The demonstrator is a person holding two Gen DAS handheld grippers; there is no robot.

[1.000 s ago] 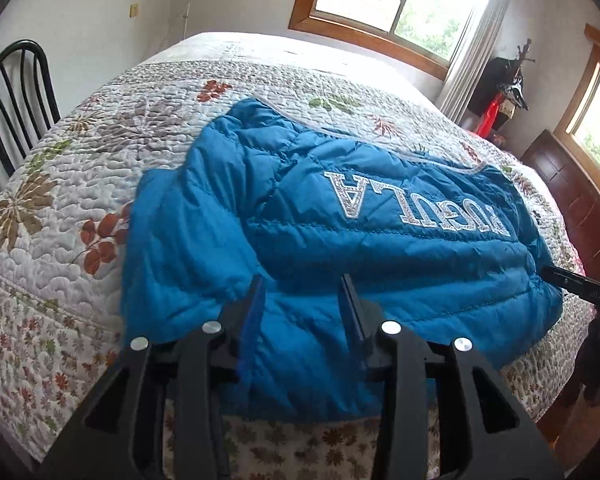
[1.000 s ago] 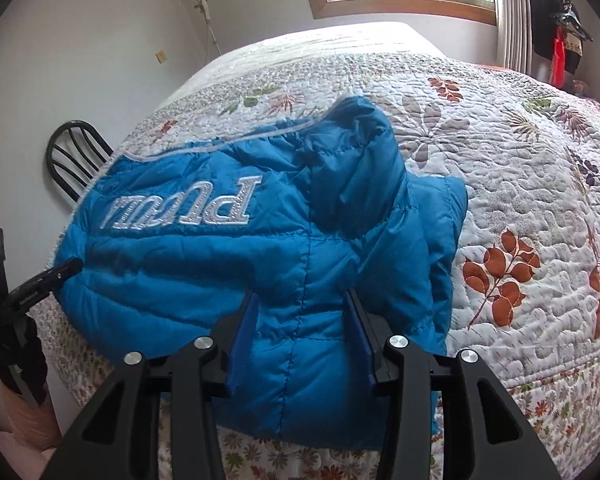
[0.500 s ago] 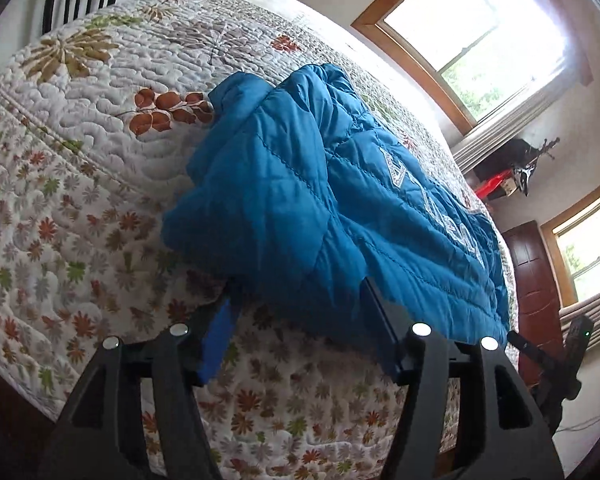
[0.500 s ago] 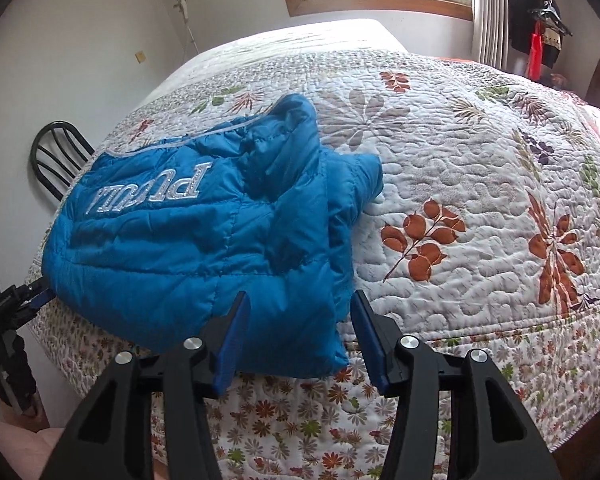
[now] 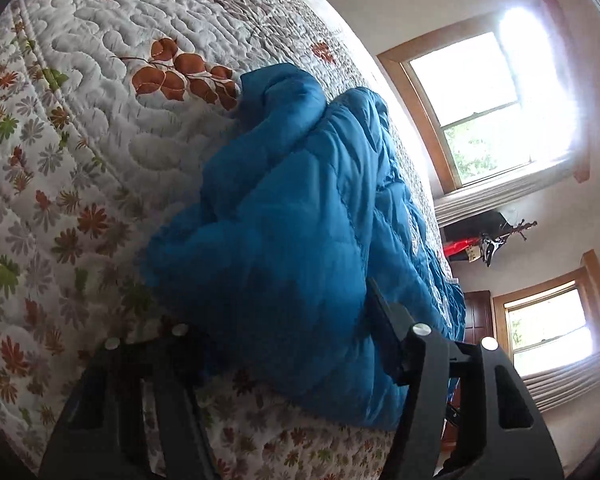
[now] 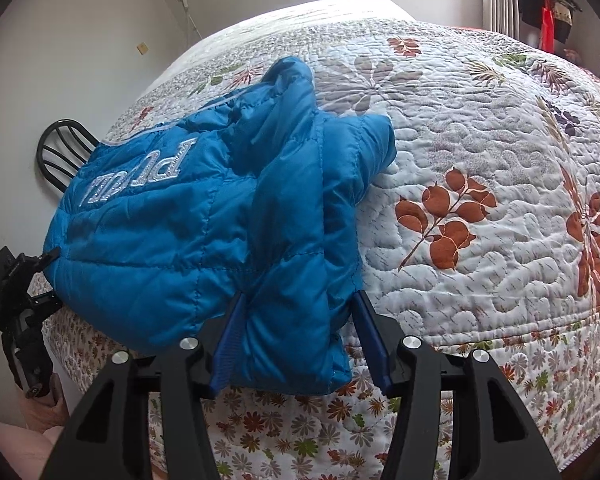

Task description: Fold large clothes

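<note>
My right tongs [image 6: 298, 320] sit at the bottom of the frame, jaws opening, with the hem of the blue puffer jacket [image 6: 204, 216] between the blue pads; whether the pads press it I cannot tell. My left tongs [image 5: 284, 344] are closing, jacket bulk [image 5: 284, 216] between them; one finger is hidden, so I cannot tell the grip. The jacket lies at the edge of the floral quilted bed [image 6: 480, 128].

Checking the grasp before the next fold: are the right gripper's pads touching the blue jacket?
Touching. In the right wrist view the blue jacket's hem bulges between the right gripper's blue pads, against both, though its jaws are opening.
</note>
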